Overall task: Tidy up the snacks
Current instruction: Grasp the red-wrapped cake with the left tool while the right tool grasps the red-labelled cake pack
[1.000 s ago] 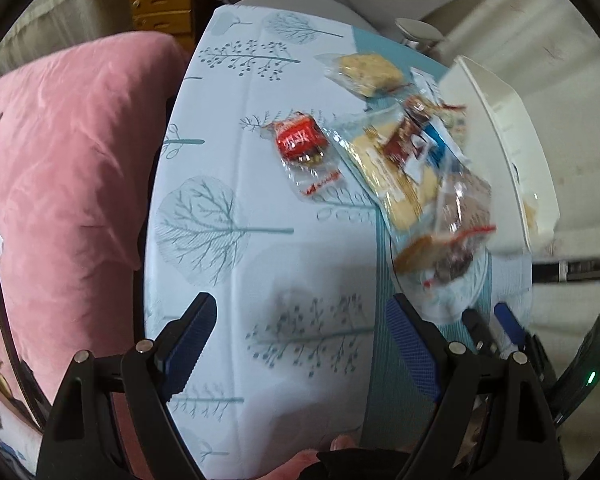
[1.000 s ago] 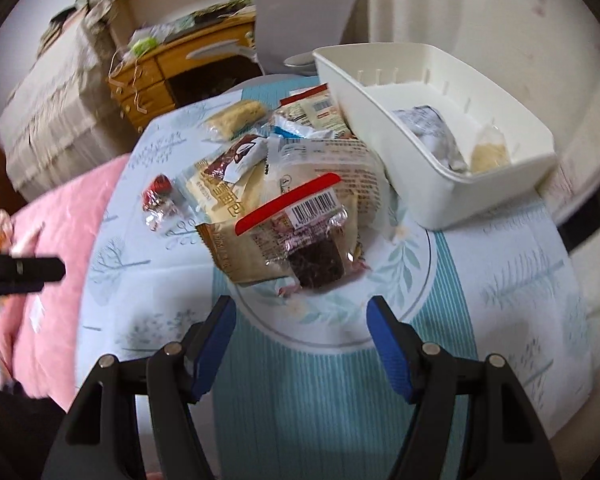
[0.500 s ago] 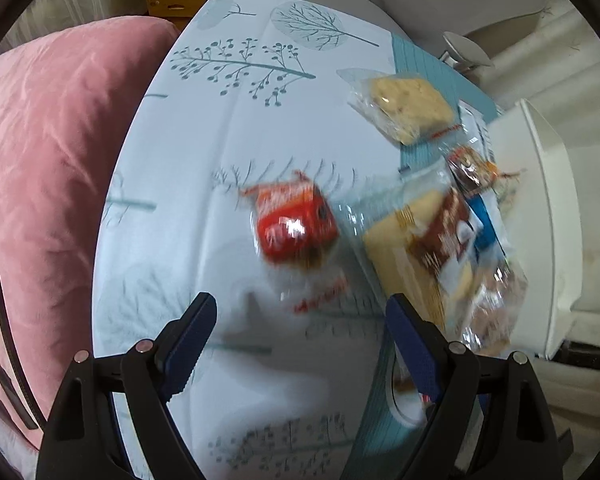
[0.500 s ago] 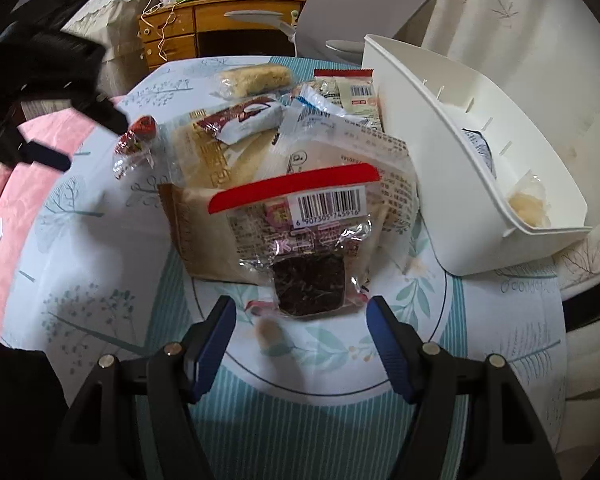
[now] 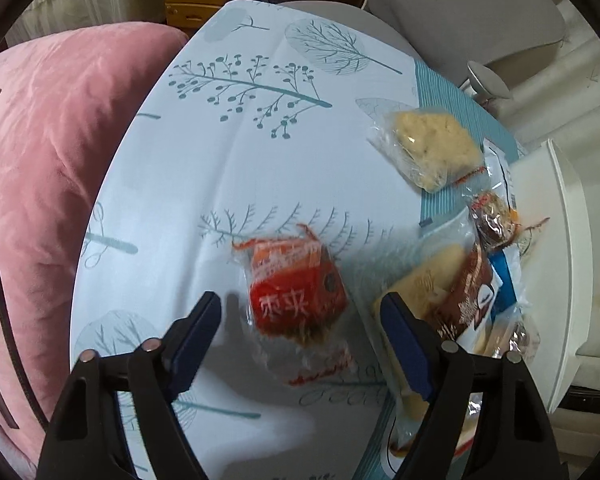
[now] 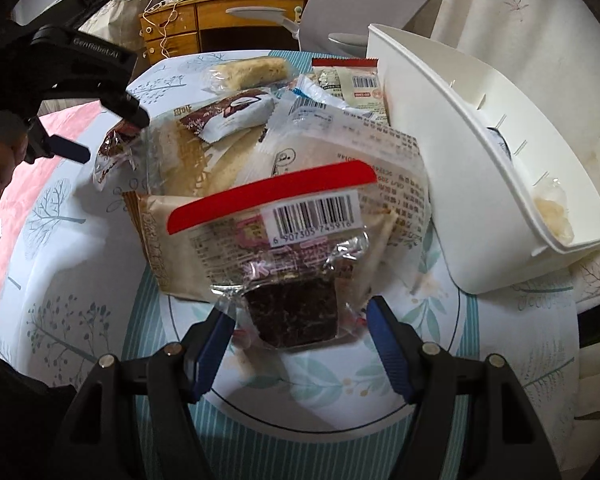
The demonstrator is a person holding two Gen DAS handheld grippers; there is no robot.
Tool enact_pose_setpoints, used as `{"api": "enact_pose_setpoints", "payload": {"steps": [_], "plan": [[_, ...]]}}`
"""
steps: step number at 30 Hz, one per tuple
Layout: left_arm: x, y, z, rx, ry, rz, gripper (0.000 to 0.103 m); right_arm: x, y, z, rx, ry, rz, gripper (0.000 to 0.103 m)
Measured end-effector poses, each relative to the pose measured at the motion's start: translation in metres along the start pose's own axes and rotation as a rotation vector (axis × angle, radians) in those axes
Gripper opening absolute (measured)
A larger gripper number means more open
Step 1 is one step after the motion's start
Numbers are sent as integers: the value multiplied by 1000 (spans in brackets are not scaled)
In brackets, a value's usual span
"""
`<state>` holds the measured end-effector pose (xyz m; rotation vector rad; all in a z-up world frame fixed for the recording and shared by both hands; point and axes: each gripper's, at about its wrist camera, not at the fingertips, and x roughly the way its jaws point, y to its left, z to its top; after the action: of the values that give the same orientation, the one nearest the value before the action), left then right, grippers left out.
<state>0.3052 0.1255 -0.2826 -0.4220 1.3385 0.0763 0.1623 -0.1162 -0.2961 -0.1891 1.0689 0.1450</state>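
Between the jaws of the left gripper point(image 5: 300, 312), which have just been closing and stand partly open with nothing gripped, lies the red snack point(image 5: 296, 300). It sits on the bench point(image 5: 228, 168) slightly nearer the left pad, its clear wrapper tails running toward and away from the gripper, so its long axis points roughly along the fingers. Neither pad touches it yet, as far as the blur lets me judge. Just outside the right pad lies the yellow cake pack point(image 5: 424, 292), close enough that a closing squeeze could catch its edge. Farther off, well clear of the jaws, sits the crumbly pale bar point(image 5: 432, 148).

The right gripper point(image 6: 300, 330) is likewise partly open and empty, straddling the near end of the dark cake point(image 6: 292, 312). The pack with its red strip runs straight away from the jaws, so the pads close across its short side. Beyond it to the right stands the white bin point(image 6: 460, 184), where I judge both snacks are meant to go.
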Motion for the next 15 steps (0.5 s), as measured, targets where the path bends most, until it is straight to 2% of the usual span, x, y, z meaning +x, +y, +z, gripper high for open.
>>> {"api": "enact_pose_setpoints", "payload": {"steps": [2, 8, 15], "plan": [[3, -1, 0, 6, -1, 7, 69, 1, -2, -2, 5, 1, 6, 67], [4, -3, -3, -9, -28, 18, 54, 0, -1, -3, -35, -6, 8, 50], [-5, -5, -9, 9, -19, 12, 48, -5, -2, -3, -4, 12, 22, 47]]}}
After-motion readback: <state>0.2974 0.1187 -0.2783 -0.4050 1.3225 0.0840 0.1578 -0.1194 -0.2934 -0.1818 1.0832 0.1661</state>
